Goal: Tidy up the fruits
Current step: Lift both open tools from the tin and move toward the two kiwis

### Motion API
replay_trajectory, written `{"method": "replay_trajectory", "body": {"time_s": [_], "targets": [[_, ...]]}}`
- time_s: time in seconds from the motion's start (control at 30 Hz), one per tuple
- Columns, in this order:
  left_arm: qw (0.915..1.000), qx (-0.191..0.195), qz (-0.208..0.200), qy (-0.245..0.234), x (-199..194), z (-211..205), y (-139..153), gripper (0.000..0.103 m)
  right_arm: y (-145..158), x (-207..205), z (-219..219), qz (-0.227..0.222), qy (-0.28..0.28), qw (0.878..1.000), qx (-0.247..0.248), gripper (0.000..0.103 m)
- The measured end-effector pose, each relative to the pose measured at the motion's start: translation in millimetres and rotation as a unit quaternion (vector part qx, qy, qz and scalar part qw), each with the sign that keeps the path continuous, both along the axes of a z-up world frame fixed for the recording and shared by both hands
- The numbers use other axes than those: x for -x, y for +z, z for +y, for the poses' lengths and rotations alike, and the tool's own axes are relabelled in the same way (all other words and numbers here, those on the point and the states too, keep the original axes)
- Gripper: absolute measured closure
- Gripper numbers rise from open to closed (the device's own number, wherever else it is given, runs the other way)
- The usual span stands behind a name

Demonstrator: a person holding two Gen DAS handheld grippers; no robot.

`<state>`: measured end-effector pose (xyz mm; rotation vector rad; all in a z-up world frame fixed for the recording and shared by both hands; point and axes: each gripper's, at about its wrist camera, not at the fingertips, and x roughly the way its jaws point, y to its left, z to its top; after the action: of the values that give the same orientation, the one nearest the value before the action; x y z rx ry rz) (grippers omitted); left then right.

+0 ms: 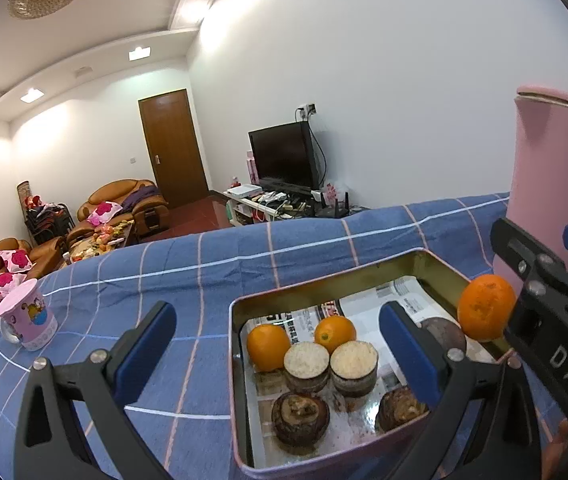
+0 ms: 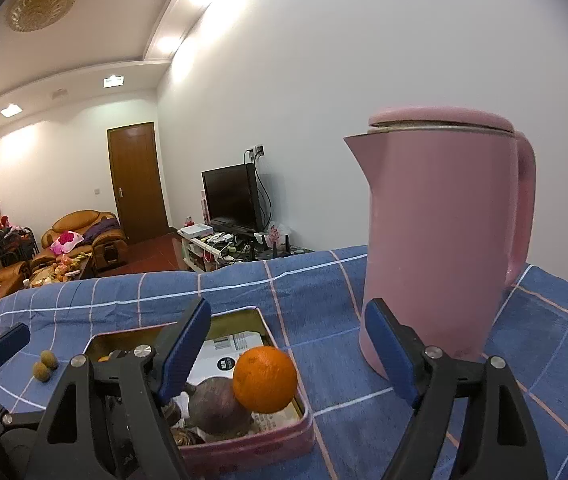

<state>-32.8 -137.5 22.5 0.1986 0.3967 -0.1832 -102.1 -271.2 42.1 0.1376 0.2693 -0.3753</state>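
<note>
A pink tin (image 1: 240,364) lined with newspaper sits on the blue checked cloth. It holds two oranges (image 1: 268,347), two cut brown fruits with pale tops (image 1: 306,364), dark round fruits (image 1: 299,420) and a purple one (image 2: 216,406). A third orange (image 1: 485,307) is at the tin's right rim (image 2: 303,404); I cannot tell whether it rests on the rim or is in mid-air (image 2: 264,379). My left gripper (image 1: 280,352) is open over the tin's left side. My right gripper (image 2: 287,344) is open and empty, with the orange between and just beyond its fingers.
A tall pink kettle (image 2: 439,240) stands right of the tin. A pink printed cup (image 1: 28,314) stands at the left. Two small green-brown fruits (image 2: 45,365) lie on the cloth left of the tin. The table's far edge lies beyond the tin.
</note>
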Motion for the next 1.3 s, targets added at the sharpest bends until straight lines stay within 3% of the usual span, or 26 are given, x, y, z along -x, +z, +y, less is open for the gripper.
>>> {"method": "replay_trajectory", "body": {"time_s": [0.6,0.97,1.3], "targets": [[0.9998,0.015,-0.010,-0.009,31.3,26.8,1.5,0.000,-0.1,23.1,22.2,0.000,-0.008,1.000,0.014,0.022],[0.9994,0.029,0.013,0.010,23.2,55.9,-2.1,0.000,-4.9,18.7,45.5,0.014,-0.012,0.999,-0.026,0.022],[0.9985,0.022,0.016,0.048,4.5,97.1,-4.7,0.000,-5.8,-4.0,90.0,0.017,0.005,1.000,-0.018,0.022]]}}
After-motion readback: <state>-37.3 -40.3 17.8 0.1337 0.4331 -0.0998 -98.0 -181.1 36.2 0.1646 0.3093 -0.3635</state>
